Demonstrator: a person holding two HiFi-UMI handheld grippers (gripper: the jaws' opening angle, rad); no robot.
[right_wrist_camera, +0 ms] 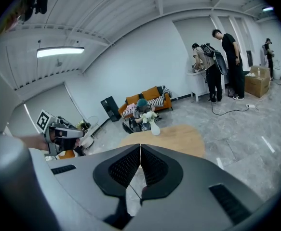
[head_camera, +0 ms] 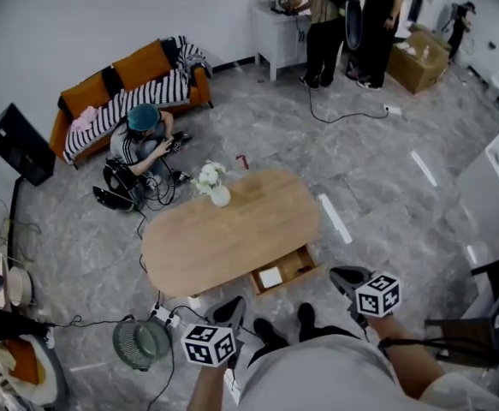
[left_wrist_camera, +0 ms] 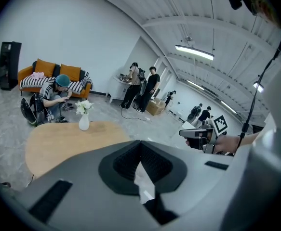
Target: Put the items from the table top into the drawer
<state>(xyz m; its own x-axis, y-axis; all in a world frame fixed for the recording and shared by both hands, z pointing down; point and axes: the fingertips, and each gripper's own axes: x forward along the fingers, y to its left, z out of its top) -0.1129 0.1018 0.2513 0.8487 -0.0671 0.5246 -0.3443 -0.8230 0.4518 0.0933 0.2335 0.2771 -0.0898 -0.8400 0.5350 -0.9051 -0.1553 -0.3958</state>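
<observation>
An oval wooden table [head_camera: 223, 238] carries only a white vase of flowers [head_camera: 218, 191]. On its near side a drawer [head_camera: 297, 268] stands pulled out, with a white flat item [head_camera: 270, 276] inside. My left gripper [head_camera: 232, 304] hangs off the table's near edge, left of the drawer, and is shut with nothing in it [left_wrist_camera: 140, 142]. My right gripper [head_camera: 341, 275] hovers just right of the drawer, shut and empty [right_wrist_camera: 140, 146]. Both gripper views look over the table [left_wrist_camera: 58, 143] [right_wrist_camera: 179, 136] toward the vase [left_wrist_camera: 84, 121] [right_wrist_camera: 155, 128].
A person [head_camera: 146, 139] sits on the floor behind the table beside an orange sofa [head_camera: 129, 75]. A fan [head_camera: 142, 341] and a power strip [head_camera: 165, 315] lie near my left. Two people [head_camera: 343, 24] and a cardboard box [head_camera: 416, 58] are far back.
</observation>
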